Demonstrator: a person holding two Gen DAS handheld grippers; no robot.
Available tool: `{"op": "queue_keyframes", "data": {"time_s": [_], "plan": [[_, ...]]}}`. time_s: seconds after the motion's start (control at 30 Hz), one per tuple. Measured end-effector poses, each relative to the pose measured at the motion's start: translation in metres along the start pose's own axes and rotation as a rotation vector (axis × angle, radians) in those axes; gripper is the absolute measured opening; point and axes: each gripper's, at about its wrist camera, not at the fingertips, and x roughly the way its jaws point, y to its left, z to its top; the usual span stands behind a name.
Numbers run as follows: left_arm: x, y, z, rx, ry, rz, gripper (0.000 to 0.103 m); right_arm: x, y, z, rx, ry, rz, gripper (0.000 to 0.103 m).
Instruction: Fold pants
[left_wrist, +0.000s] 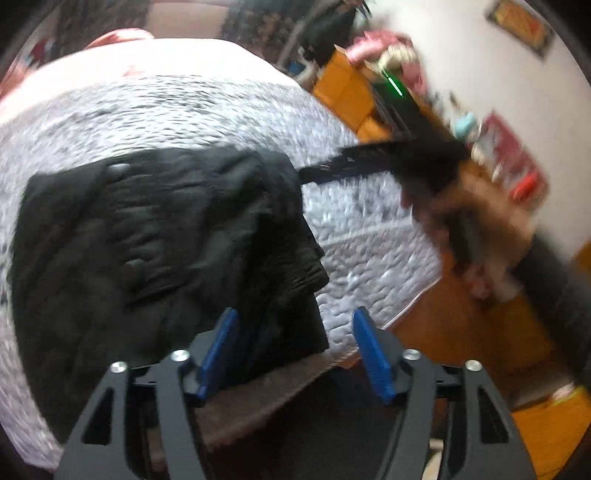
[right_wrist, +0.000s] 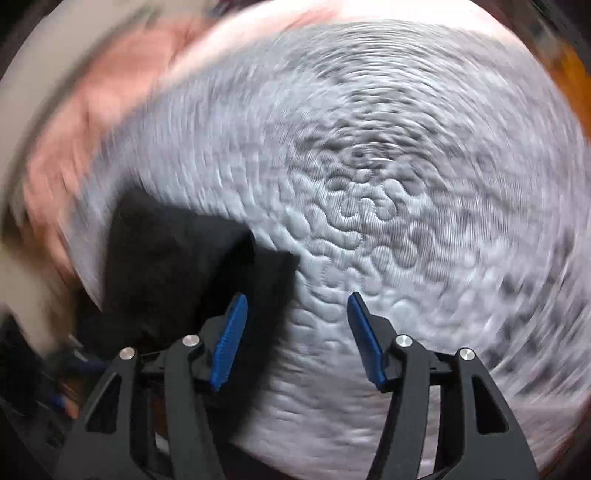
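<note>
The black pants (left_wrist: 155, 251) lie folded in a compact bundle on the grey quilted bedspread (left_wrist: 184, 107). My left gripper (left_wrist: 293, 319) is open and empty, just above the bundle's near right corner. My right gripper (right_wrist: 297, 302) is open and empty over the bedspread (right_wrist: 406, 184), with the pants (right_wrist: 177, 266) to its left; it also shows in the left wrist view (left_wrist: 369, 162), held by a hand to the right of the bundle. Both views are blurred by motion.
A pink sheet (left_wrist: 122, 40) lies beyond the bedspread. The bed edge (left_wrist: 413, 299) drops to an orange floor (left_wrist: 461, 332) on the right. A cluttered shelf (left_wrist: 406, 96) stands along the white wall.
</note>
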Motion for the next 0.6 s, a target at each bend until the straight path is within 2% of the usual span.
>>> {"op": "queue_keyframes", "data": {"time_s": [0.07,0.13,0.23,0.27,0.3,0.33,0.37,0.4,0.43,0.5,0.6], "plan": [[-0.022,0.02,-0.001,-0.07,-0.063,-0.001,0.075,-0.005,-0.005,-0.007,0.092,-0.052,0.13,0.066],[-0.04,0.047,-0.002,-0.144,-0.13,0.064,0.079,0.0,0.001,-0.014,0.139,-0.093,0.237,0.073],[-0.044,0.082,-0.003,-0.213,-0.136,0.218,0.081,0.03,0.012,-0.012,0.185,-0.08,0.285,0.075],[-0.042,0.091,-0.004,-0.221,-0.125,0.265,0.081,0.037,0.013,-0.009,0.197,-0.069,0.288,0.073],[-0.039,0.099,-0.005,-0.224,-0.107,0.311,0.081,0.045,0.015,-0.008,0.211,-0.06,0.29,0.049],[-0.036,0.105,-0.005,-0.226,-0.093,0.347,0.081,0.053,0.016,-0.008,0.229,-0.046,0.313,0.02],[-0.035,0.111,-0.005,-0.228,-0.083,0.382,0.081,0.056,0.018,-0.007,0.25,-0.034,0.318,0.018],[-0.034,0.117,-0.006,-0.234,-0.077,0.413,0.081,0.053,0.021,-0.007,0.253,-0.039,0.296,0.012],[-0.034,0.12,-0.007,-0.239,-0.076,0.421,0.081,0.046,0.026,-0.008,0.255,-0.043,0.263,0.011],[-0.035,0.125,-0.01,-0.247,-0.078,0.431,0.084,0.042,0.022,-0.012,0.3,-0.042,0.241,0.01],[-0.031,0.126,-0.012,-0.232,-0.067,0.436,0.085,0.048,0.012,-0.02,0.322,-0.045,0.151,0.014]]}}
